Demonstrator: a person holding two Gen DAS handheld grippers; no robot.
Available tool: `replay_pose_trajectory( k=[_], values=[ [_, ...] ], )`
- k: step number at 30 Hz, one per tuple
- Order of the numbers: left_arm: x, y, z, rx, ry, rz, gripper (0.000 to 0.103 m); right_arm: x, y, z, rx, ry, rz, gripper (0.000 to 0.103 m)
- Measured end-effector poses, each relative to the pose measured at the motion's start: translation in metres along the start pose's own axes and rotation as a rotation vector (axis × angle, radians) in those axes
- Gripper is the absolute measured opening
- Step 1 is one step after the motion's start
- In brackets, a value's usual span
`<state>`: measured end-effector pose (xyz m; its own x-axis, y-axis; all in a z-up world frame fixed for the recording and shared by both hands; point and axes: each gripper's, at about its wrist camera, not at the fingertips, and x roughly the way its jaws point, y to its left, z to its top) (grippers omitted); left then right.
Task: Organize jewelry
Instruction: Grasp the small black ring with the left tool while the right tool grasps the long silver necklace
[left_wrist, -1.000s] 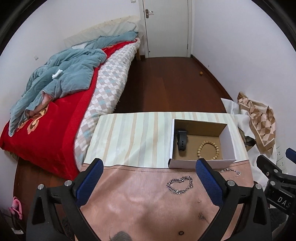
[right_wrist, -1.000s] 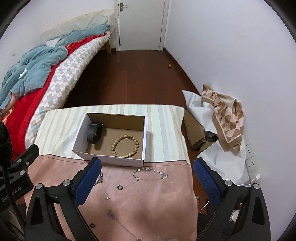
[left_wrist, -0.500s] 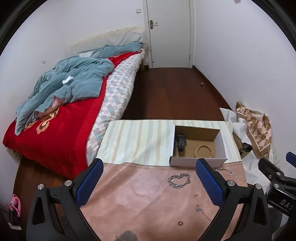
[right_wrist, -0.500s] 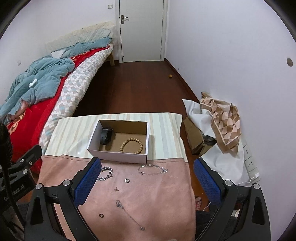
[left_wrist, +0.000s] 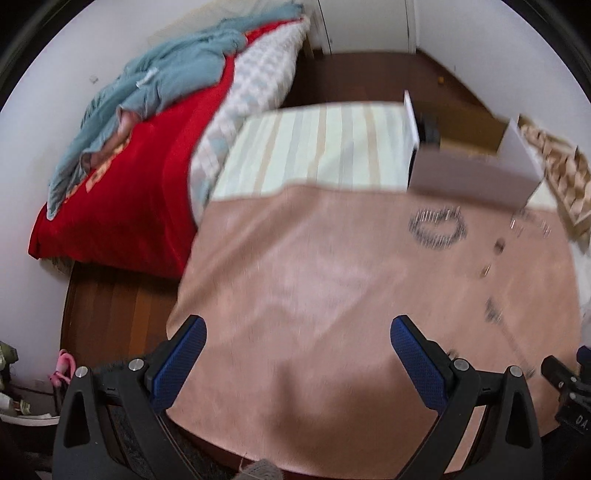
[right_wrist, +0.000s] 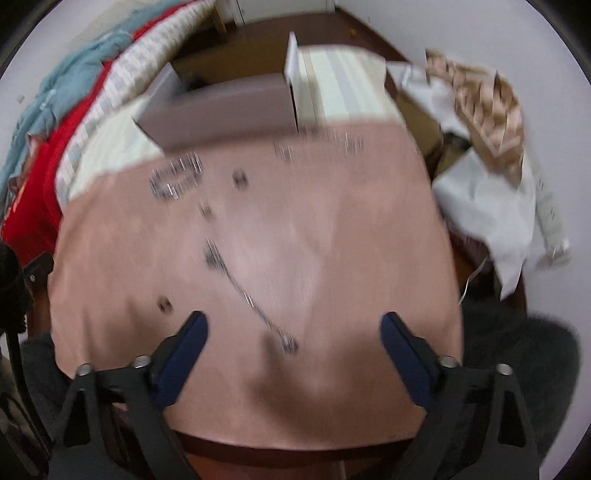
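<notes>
A: Where did the jewelry sit?

B: Scattered on the pink cloth covering the near part of the worktop. From the right wrist view, a thin chain ran from the cloth's middle toward six o'clock, ending between the fingers of the right gripper. A chunky link bracelet lay at ten o'clock, a finer bracelet at twelve, and small rings, too blurred to tell apart, lay between them.

A: And the box?

B: The white cardboard box stood at the far edge of the cloth on the striped cloth, just beyond the bracelets. A dark strap showed inside it.

A: The grippers?

B: The right one's jaws were apart and closing, pressing on nothing, though the chain's end lay between them. The left gripper stood wide apart over bare cloth, the link bracelet at its two o'clock.
</notes>
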<state>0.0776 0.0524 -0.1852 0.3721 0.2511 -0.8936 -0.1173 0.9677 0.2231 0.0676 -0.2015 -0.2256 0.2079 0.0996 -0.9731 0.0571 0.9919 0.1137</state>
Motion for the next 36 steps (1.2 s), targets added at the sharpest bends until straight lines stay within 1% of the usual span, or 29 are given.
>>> replay_pose_trajectory(
  k=[1,2,4,5,6,7,10,12,13,14,15,20,22,27,29,31,32,33,34,36],
  values=[
    [0.005,-0.001,-0.005,0.012,0.009,0.005,0.102,0.006,-0.003,-0.007,0.003,0.007,0.000,0.071],
    [0.009,-0.003,-0.010,0.021,0.019,0.008,0.102,0.009,-0.004,-0.011,0.002,0.006,0.003,0.067],
    [0.016,-0.008,-0.019,0.041,0.042,0.004,0.102,0.014,-0.005,-0.018,-0.008,-0.006,0.006,0.054],
    [0.019,-0.010,-0.022,0.050,0.052,0.001,0.102,0.017,-0.004,-0.020,-0.010,-0.009,0.009,0.050],
    [0.021,-0.013,-0.026,0.058,0.059,-0.002,0.102,0.019,-0.004,-0.022,-0.012,-0.012,0.015,0.044],
    [0.024,-0.015,-0.029,0.064,0.064,-0.003,0.102,0.020,-0.004,-0.023,-0.014,-0.017,0.023,0.041],
    [0.029,-0.019,-0.033,0.071,0.082,-0.011,0.102,0.025,0.002,-0.025,-0.036,-0.023,0.034,0.035],
    [0.031,-0.020,-0.033,0.072,0.085,-0.013,0.102,0.025,0.007,-0.025,-0.067,-0.035,0.015,0.033],
    [0.031,-0.021,-0.032,0.071,0.085,-0.015,0.102,0.025,0.009,-0.025,-0.080,-0.037,-0.010,0.027],
    [0.033,-0.022,-0.031,0.071,0.091,-0.022,0.102,0.024,0.010,-0.025,-0.083,-0.037,-0.014,0.020],
    [0.034,-0.025,-0.031,0.070,0.098,-0.035,0.102,0.024,0.008,-0.024,-0.077,-0.034,0.003,0.010],
    [0.037,-0.042,-0.031,0.085,0.108,-0.086,0.102,0.018,-0.016,-0.017,0.014,-0.065,-0.017,0.010],
    [0.039,-0.054,-0.032,0.098,0.118,-0.134,0.102,0.012,-0.031,-0.012,0.053,-0.084,-0.034,0.010],
    [0.049,-0.083,-0.037,0.137,0.164,-0.217,0.101,0.010,-0.053,-0.007,0.097,-0.088,-0.061,0.010],
    [0.050,-0.091,-0.038,0.151,0.163,-0.227,0.100,0.009,-0.058,-0.007,0.110,-0.087,-0.064,0.010],
    [0.047,-0.097,-0.037,0.163,0.141,-0.247,0.095,0.010,-0.062,-0.007,0.119,-0.083,-0.062,0.010],
    [0.046,-0.100,-0.036,0.167,0.133,-0.251,0.090,0.011,-0.065,-0.006,0.121,-0.080,-0.061,0.010],
    [0.044,-0.102,-0.035,0.174,0.123,-0.259,0.081,0.012,-0.065,-0.007,0.121,-0.076,-0.060,0.010],
    [0.042,-0.104,-0.034,0.178,0.117,-0.266,0.076,0.013,-0.064,-0.008,0.122,-0.074,-0.059,0.010],
    [0.037,-0.109,-0.032,0.196,0.103,-0.276,0.053,0.015,-0.064,-0.008,0.121,-0.070,-0.056,0.010]
  ],
)
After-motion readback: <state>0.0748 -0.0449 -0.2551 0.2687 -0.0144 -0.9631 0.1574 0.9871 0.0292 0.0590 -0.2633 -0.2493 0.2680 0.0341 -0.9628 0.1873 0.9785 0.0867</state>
